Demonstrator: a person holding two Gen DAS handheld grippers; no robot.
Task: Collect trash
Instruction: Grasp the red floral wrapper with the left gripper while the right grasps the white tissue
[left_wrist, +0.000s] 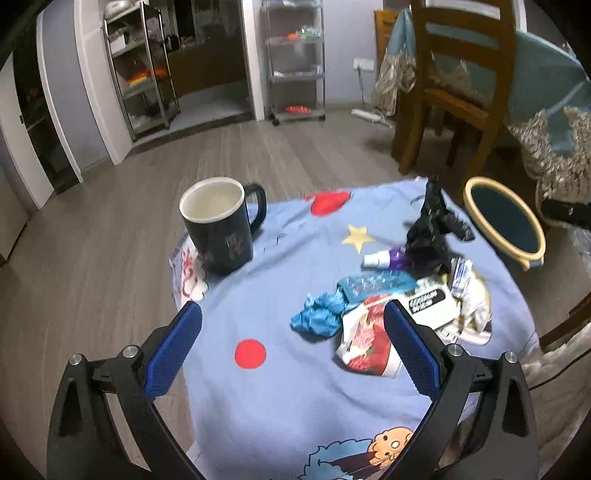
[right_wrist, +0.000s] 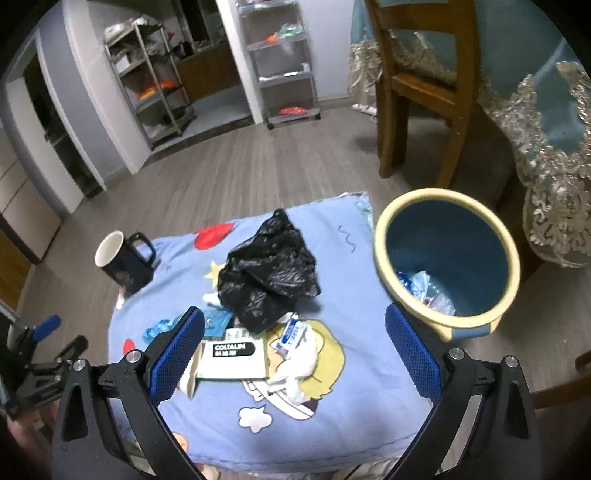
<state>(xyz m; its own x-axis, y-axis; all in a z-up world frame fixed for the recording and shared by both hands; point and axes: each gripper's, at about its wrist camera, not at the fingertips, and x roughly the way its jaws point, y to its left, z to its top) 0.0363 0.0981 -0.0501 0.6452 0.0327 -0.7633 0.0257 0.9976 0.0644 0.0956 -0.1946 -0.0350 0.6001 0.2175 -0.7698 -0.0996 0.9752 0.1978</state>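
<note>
Both tools, left (left_wrist: 293, 325) and right (right_wrist: 294, 332), gape empty above the cartoon-print blue cloth (right_wrist: 354, 413), wood floor (left_wrist: 110, 229) around.

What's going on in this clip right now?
A person is clearing trash off a small table covered with a blue cartoon cloth. Both hand-held grippers are open and empty: the left hand-held gripper hovers near the crumpled blue wrapper, the right hand-held gripper over the Coltalin box and white tissue. A black plastic bag and a mug sit on the table. The blue bin beside it already holds some plastic.
</note>
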